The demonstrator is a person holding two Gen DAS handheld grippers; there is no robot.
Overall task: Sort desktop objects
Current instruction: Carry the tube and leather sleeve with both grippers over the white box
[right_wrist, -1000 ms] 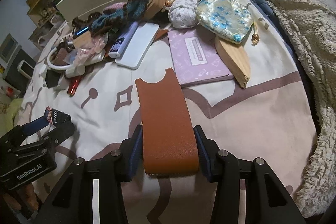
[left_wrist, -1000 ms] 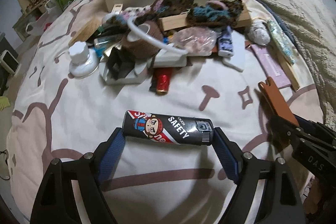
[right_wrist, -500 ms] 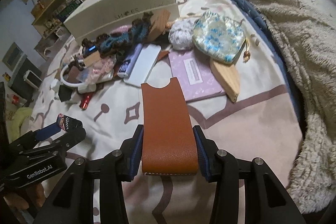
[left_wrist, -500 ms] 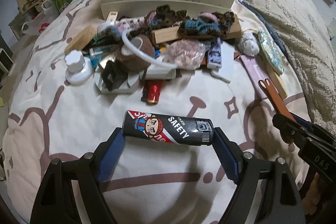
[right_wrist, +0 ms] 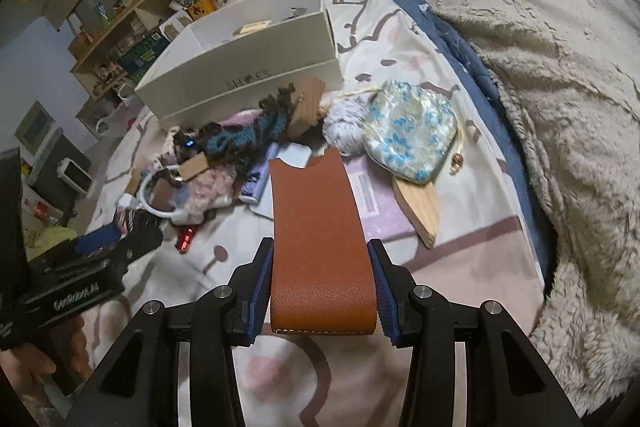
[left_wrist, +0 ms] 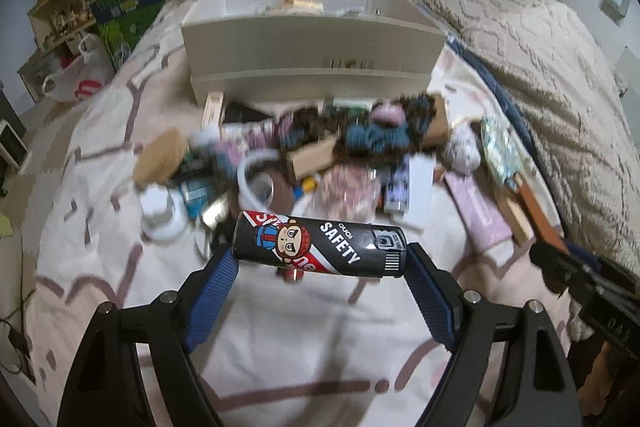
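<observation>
The left tool (left_wrist: 320,259) is clamped end to end on a black printed cylinder (left_wrist: 320,247), one blue pad on each flat end, and the cylinder hangs crosswise in the lower middle of the left wrist view, clear of the bed sheet (left_wrist: 300,347) below it. The right tool (right_wrist: 320,291) is pinched on the long edges of a brown leather sleeve (right_wrist: 318,251), which stands out flat from the pads toward the centre of the right wrist view, its notched end pointing at the clutter.

How do these two handle? The cylinder looks rigid and glossy, so I judge it slippery: held by its ends it could spin or squirt out if the squeeze eases, and a grip across the round body would be surer. It looks light. The sleeve looks thin and pliant; squeezed across its width it could bow or buckle, though here it stays flat. The hold is near its stitched bottom edge, so the free end may droop or flap when swung.

The white box (right_wrist: 248,75) sits open in the upper middle of both views, beyond the pile of yarn, pouch and cables (right_wrist: 224,155). That looks the likely drop spot, though I cannot be sure. A gentle lowering suits both pieces; neither looks fragile.
</observation>
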